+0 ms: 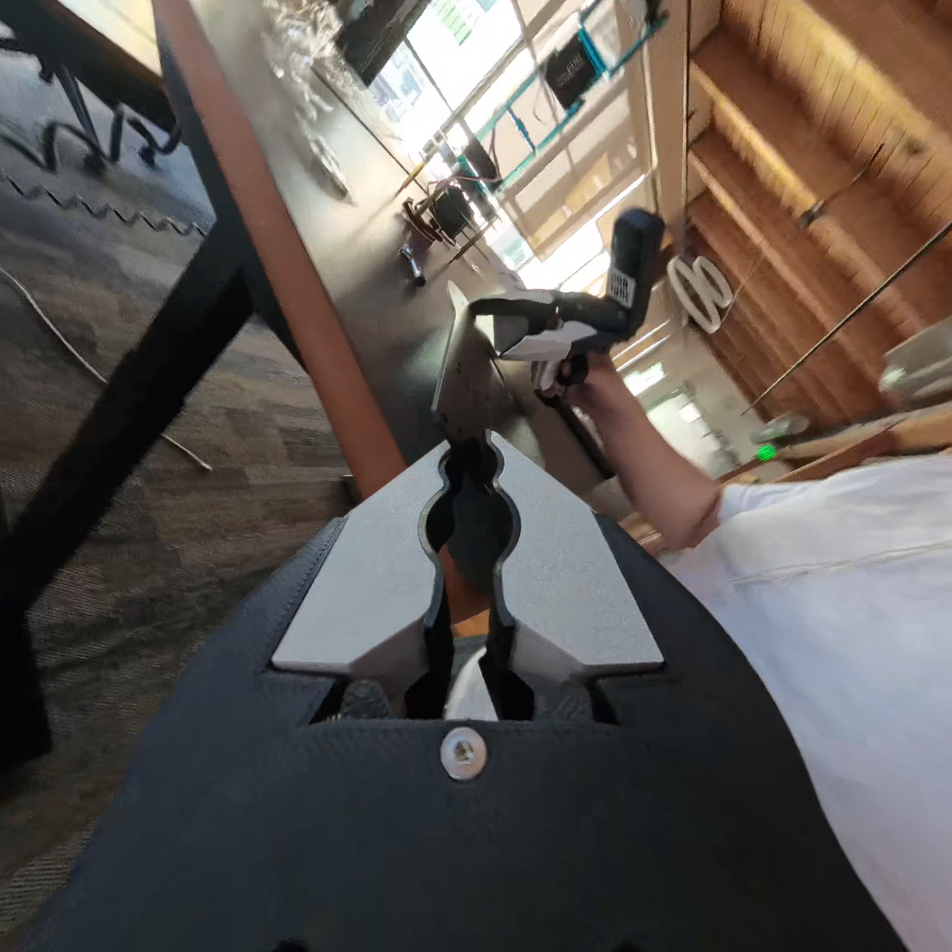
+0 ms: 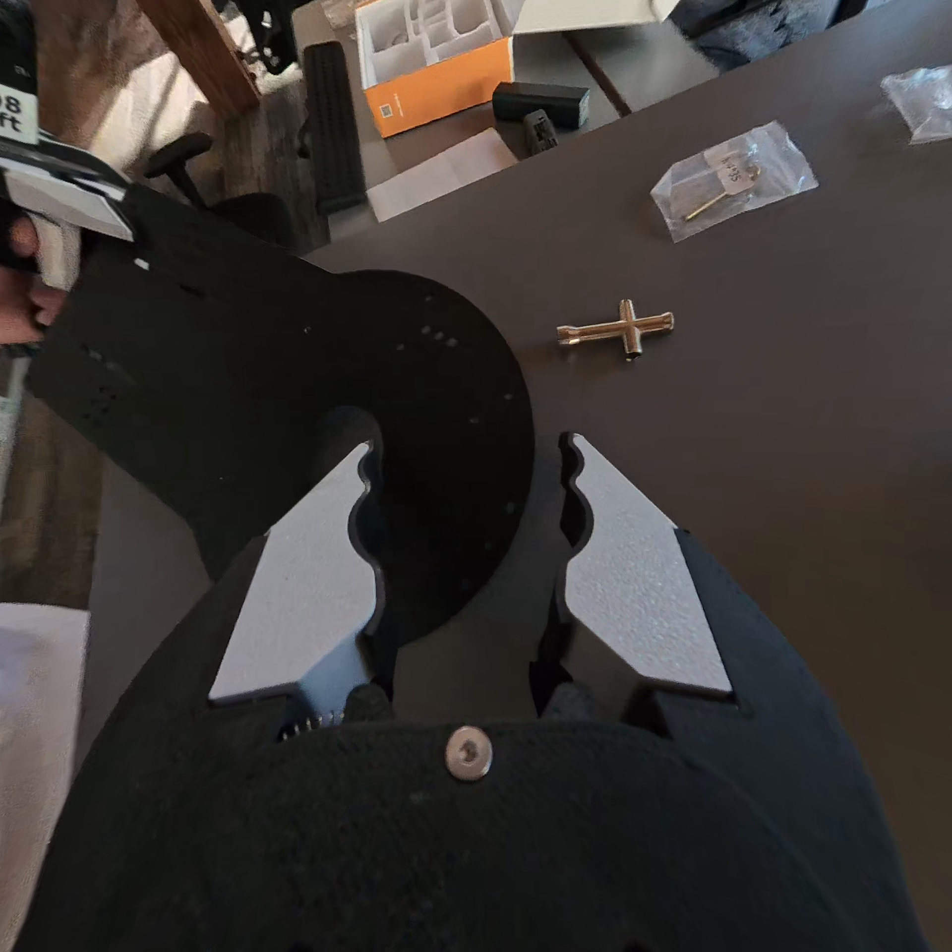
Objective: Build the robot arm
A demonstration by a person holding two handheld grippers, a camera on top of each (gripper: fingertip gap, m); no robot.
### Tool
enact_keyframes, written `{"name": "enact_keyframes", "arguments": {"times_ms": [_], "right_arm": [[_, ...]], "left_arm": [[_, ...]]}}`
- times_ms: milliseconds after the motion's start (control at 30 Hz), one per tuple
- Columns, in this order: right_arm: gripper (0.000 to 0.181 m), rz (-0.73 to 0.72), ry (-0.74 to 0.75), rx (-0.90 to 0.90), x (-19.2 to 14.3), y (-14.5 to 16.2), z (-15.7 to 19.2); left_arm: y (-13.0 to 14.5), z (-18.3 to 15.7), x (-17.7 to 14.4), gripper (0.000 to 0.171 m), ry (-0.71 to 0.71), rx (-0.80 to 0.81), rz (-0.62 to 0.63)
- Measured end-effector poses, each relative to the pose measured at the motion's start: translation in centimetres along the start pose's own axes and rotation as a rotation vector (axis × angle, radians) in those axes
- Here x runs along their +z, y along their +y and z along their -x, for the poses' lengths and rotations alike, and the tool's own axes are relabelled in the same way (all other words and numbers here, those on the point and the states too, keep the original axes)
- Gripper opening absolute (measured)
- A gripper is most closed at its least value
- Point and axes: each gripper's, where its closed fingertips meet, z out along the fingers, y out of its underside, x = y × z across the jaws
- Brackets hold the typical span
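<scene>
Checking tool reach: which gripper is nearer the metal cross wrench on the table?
Right. The right gripper hangs open just short of the cross wrench. The left gripper is shut on the black plate, on the plate's far side from it.

Left wrist camera is rolling sideways beside the bench (image 1: pixel 360 247); right one is looking down close; both are sharing the black plate (image 2: pixel 309 412).

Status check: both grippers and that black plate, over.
Left gripper shut on black plate edge. Right gripper open, straddling plate's curved end. Cross wrench and bagged part lie on table, apart.
</scene>
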Motion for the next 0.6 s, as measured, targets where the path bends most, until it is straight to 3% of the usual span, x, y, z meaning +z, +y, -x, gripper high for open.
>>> {"name": "enact_keyframes", "arguments": {"times_ms": [67,200,267,467,600], "right_arm": [[0.071,0.057,-0.125,0.082,-0.2,0.6,0.1],[0.042,0.184,-0.517,0.383,-1.6,1.3,2.2],[0.018,0.269,-0.623,0.544,-1.8,2.1,2.6],[0.007,0.244,-0.7,0.646,-5.1,1.5,3.1],[0.007,0.219,-0.657,0.708,-8.3,2.4,0.2]], "left_arm": [[-0.3,-1.2,0.0,0.006,-0.016,0.124,0.014],[-0.6,-2.5,0.1,0.006,-0.029,0.232,0.01],[-0.5,-2.6,0.1,0.006,-0.032,0.231,0.0],[-1.2,-3.6,1.4,0.001,0.025,0.024,-0.057],[-0.9,-3.9,5.5,0.004,-0.032,0.047,0.04]]}}
